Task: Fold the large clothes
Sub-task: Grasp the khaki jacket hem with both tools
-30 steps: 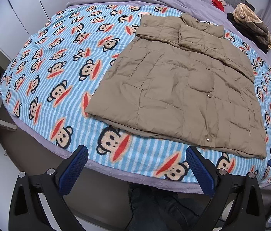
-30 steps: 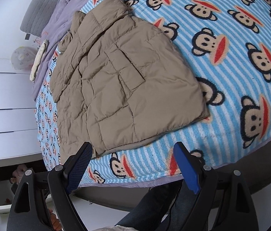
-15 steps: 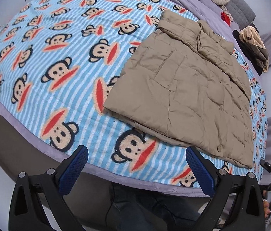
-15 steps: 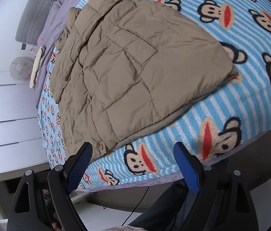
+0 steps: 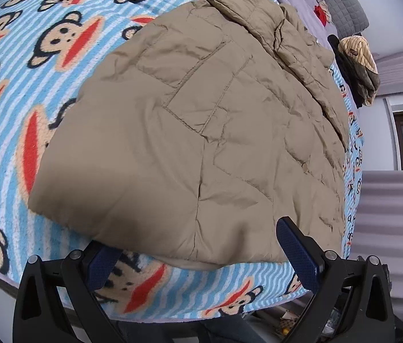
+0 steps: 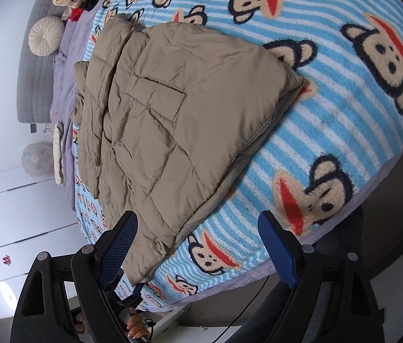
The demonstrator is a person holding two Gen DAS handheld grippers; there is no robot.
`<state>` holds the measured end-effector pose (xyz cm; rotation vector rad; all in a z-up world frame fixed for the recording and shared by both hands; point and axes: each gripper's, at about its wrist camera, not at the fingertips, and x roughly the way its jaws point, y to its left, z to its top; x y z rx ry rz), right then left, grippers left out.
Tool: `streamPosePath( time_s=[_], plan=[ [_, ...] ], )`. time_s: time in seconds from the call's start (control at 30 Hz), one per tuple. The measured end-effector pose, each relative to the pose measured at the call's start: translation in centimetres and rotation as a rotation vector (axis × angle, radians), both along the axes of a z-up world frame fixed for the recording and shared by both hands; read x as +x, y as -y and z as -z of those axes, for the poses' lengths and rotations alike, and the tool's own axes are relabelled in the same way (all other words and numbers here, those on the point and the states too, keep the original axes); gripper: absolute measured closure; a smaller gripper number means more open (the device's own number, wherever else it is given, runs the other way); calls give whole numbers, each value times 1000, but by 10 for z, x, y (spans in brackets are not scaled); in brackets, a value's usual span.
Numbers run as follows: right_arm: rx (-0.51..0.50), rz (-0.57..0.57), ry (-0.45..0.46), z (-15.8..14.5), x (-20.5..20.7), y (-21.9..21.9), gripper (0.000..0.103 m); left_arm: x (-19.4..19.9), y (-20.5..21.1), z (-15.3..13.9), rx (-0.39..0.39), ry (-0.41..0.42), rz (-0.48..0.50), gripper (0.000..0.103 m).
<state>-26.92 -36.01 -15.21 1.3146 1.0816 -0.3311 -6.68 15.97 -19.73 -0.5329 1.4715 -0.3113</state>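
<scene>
Puffy quilted cloth on fuzzy fleece, with matt plastic tools low in the frame.

The jacket (image 5: pixel 195 131) filling the middle of the frame is a tan woven cloth, matt with a faint sheen, padded, stitched into panels and finely creased; it carries a small dull metal snap (image 5: pixel 304 167) at centre right. The blanket (image 5: pixel 44 91) under it is a rough, napped fleece with a fuzzy pile. The left hand-held gripper (image 5: pixel 201 253) and the right hand-held gripper (image 6: pixel 198 245), at the bottom of their frames, have smooth matt black plastic bodies, silvery metal screws, and blue pads (image 5: pixel 297 254) with a fine dotted rubbery texture. The cushion (image 6: pixel 45 36) at upper left is pleated cream cloth.
</scene>
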Motion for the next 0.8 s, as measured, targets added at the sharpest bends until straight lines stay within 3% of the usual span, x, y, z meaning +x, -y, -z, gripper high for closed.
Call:
streamPosePath(
  time_s=[0.23,0.5,0.67,0.8],
  plan=[
    [22,52,25,14,9,3,15,5,10,4,34,-8,71,1],
    [103,67,-6,51,28,12,14,3,-13,4,25,-30,-38,1],
    [165,40,59,47,59,20,14,4,-12,14,58,-56,-59,1],
    [161,-32,8,52,77,17,14,9,0,17,93,-62,-64,1]
  ],
)
